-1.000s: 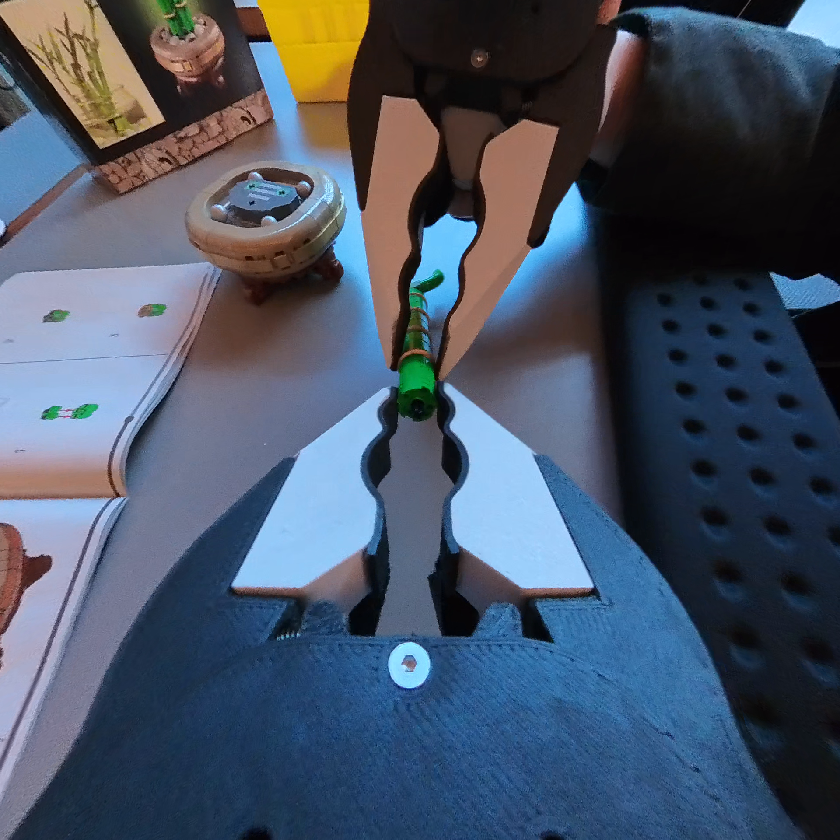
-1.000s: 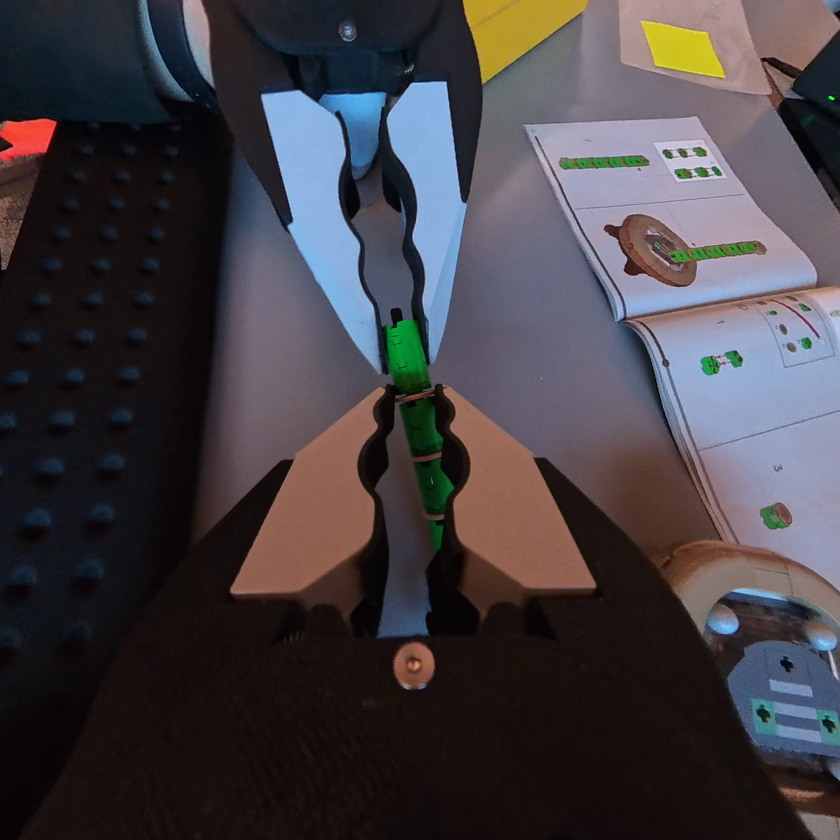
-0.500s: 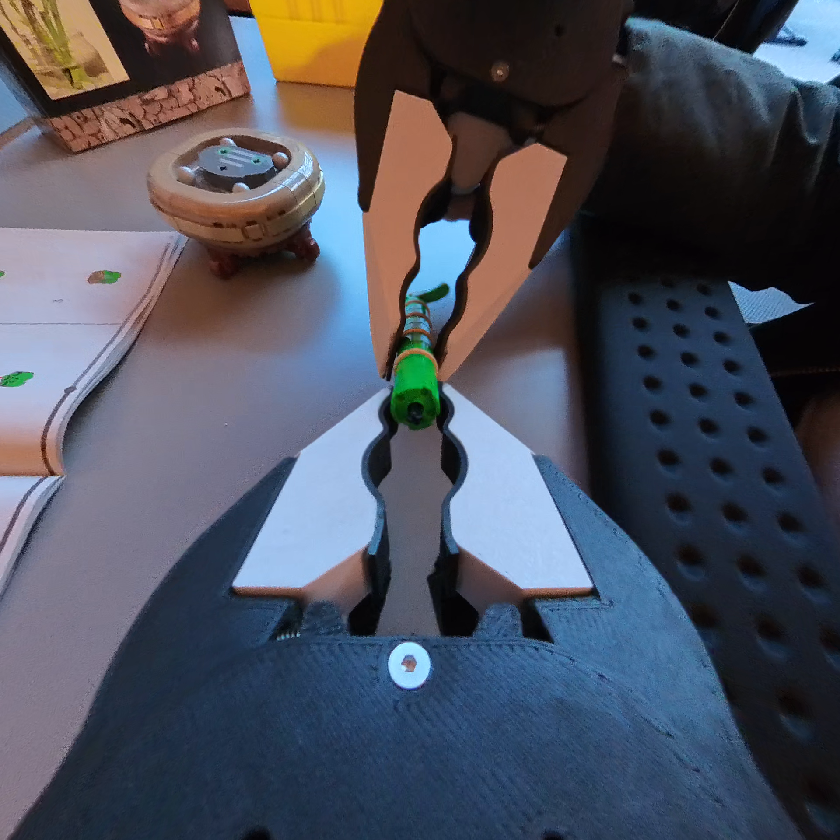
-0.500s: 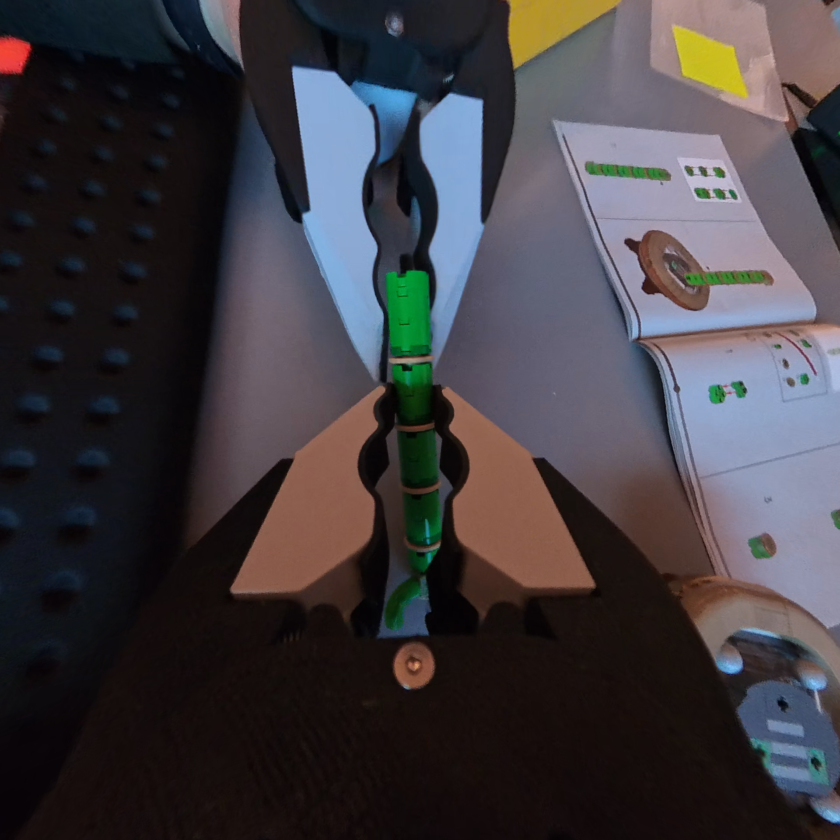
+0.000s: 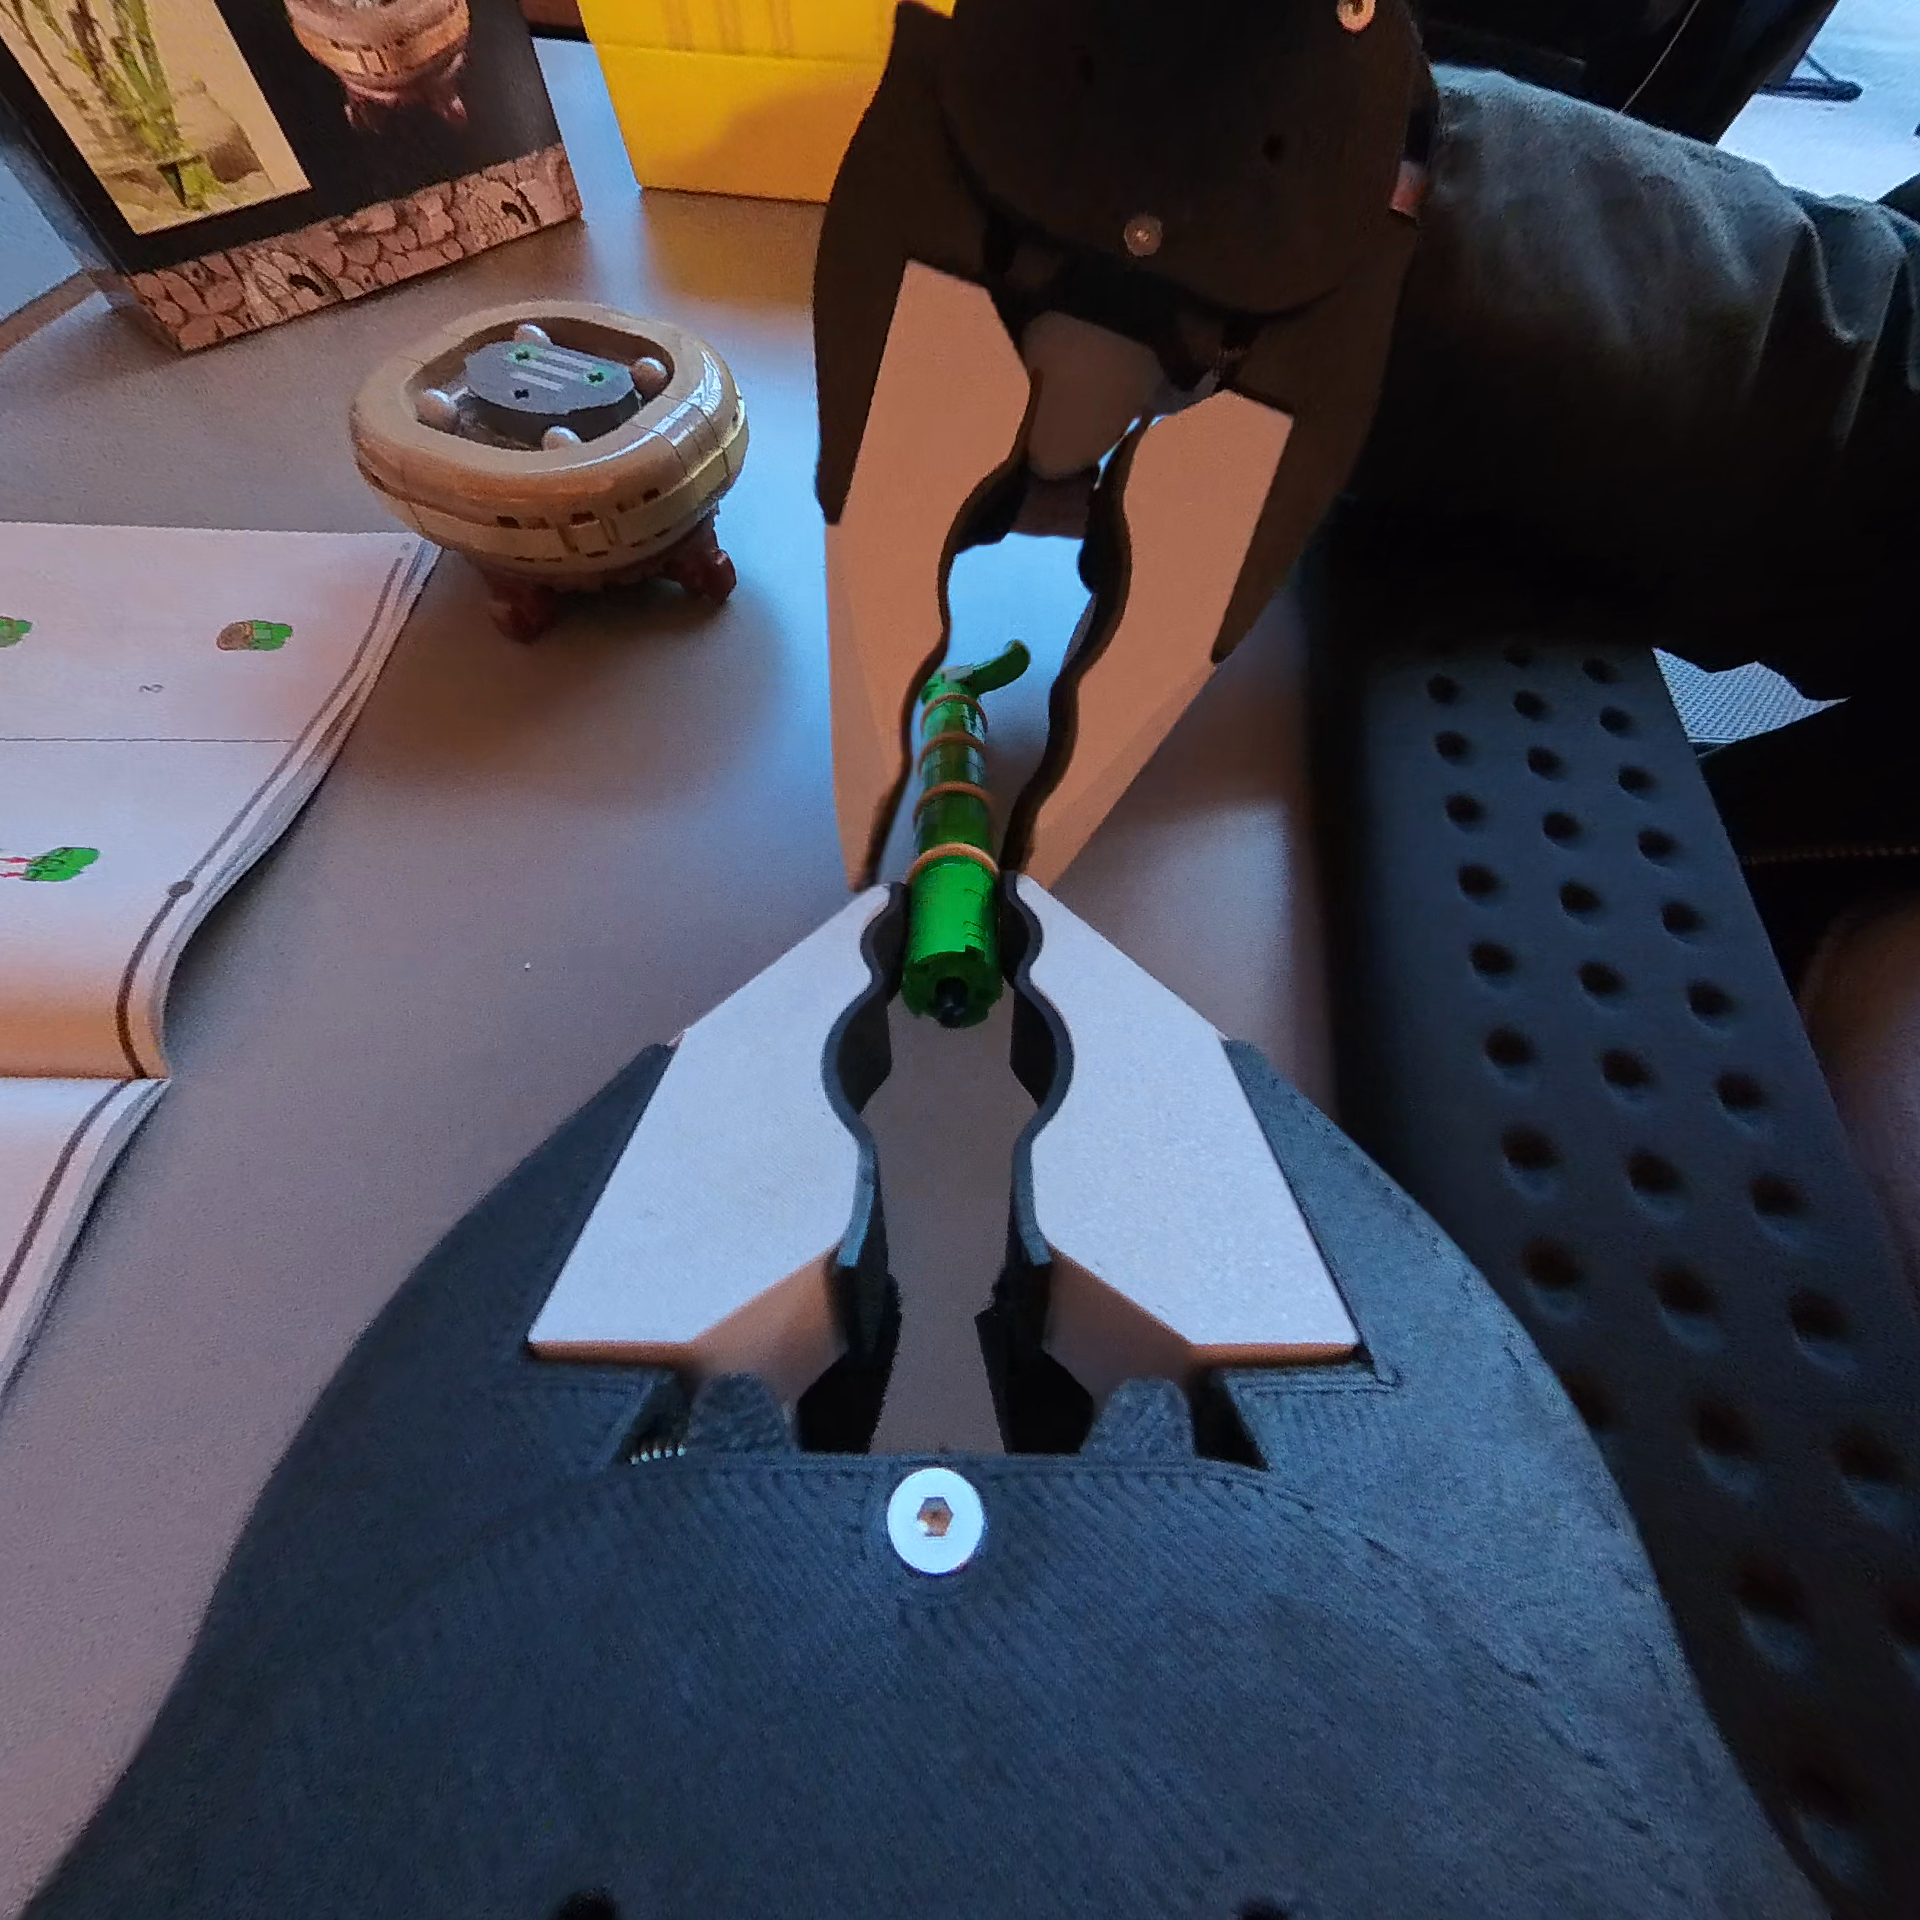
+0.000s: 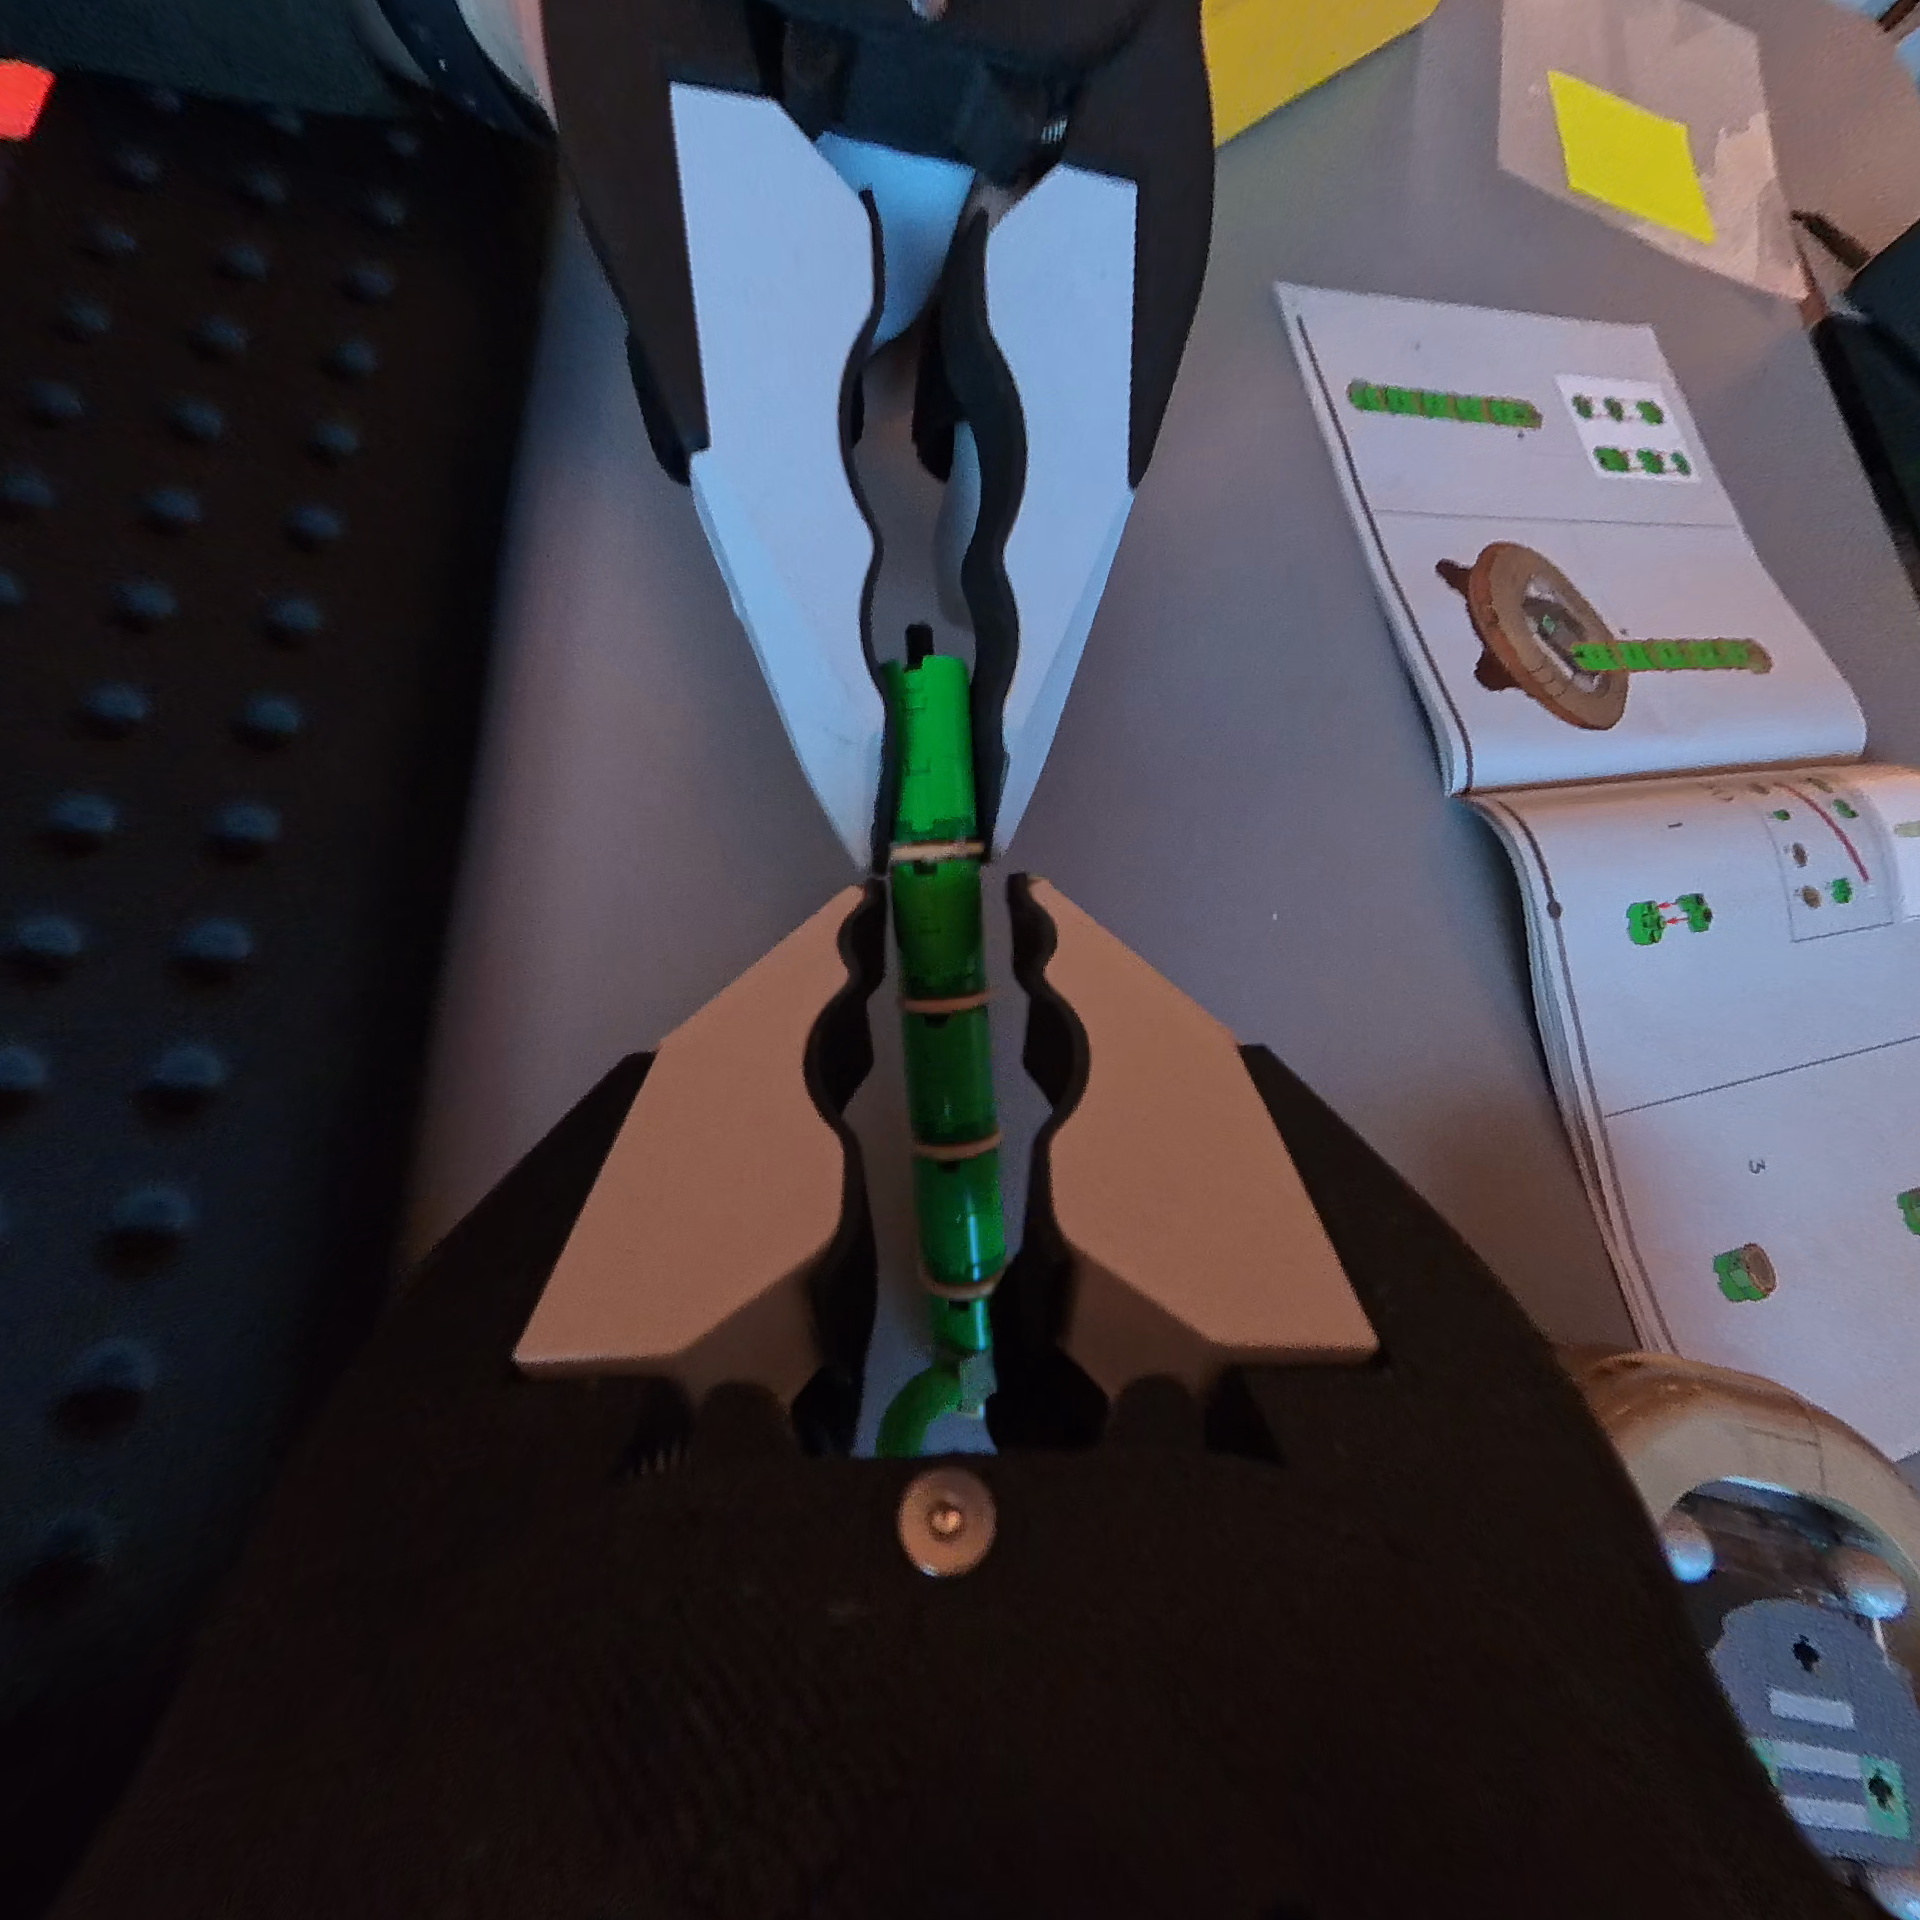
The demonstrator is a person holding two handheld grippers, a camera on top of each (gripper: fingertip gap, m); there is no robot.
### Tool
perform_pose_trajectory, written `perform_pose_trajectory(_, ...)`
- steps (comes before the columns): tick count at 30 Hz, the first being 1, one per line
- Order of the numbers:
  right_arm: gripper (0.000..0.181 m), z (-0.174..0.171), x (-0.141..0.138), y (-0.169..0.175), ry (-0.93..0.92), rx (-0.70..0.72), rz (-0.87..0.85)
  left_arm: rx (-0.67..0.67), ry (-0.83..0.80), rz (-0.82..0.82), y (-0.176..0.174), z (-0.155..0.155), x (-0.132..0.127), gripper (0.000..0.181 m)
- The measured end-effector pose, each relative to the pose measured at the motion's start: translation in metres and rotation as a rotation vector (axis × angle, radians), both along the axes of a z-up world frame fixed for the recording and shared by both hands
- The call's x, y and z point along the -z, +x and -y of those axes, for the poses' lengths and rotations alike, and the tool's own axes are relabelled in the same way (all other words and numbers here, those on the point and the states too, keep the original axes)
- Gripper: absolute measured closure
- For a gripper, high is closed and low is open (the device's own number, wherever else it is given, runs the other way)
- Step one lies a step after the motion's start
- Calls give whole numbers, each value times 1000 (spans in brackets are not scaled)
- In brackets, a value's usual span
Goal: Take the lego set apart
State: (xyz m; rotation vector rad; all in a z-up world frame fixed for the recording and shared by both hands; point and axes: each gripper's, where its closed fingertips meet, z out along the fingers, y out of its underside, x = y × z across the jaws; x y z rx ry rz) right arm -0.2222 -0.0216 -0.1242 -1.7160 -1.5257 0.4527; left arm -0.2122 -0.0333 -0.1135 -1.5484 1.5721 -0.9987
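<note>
Two hand-held tools meet nose to nose above the grey tabletop [image 5: 540, 935], sharing a green bamboo stalk [image 6: 940, 1039] from the lego set. The left tool [image 5: 951, 940] is clenched on the stalk's end segment. The right tool [image 6: 940, 914], which gripped the stalk half a second ago, now stands slightly parted around it, gaps showing on both sides in its own view. The stalk has also slid further into the left tool over the past second, so the hold appears to be passing to the left side, likely for a fresh grip before a segment is pulled off; no segment has separated yet. The tan pot base [image 5: 551, 457] sits apart beside the open instruction booklet [image 5: 135, 769]. The stalk's leafy tip is partly hidden deep in the right tool's throat, and whether the stalk touches that tool anywhere cannot be made out.
</note>
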Motion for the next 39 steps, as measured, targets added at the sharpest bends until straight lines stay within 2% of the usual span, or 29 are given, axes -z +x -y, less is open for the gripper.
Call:
perform_pose_trajectory(1,157,-1,0,-1,8,4,4,-1,-10,-3,0,0,1,166)
perform_pose_trajectory(2,166,1,2,-1,10,-8,26,-7,-13,-7,0,-1,2,166)
perform_pose_trajectory(16,165,8,-3,7,8,-25,6,17,-17,-22,4,5,-2,166)
perform_pose_trajectory(39,164,26,-2,3,-105,-101,-75,93,-176,-63,-6,21,5,166)
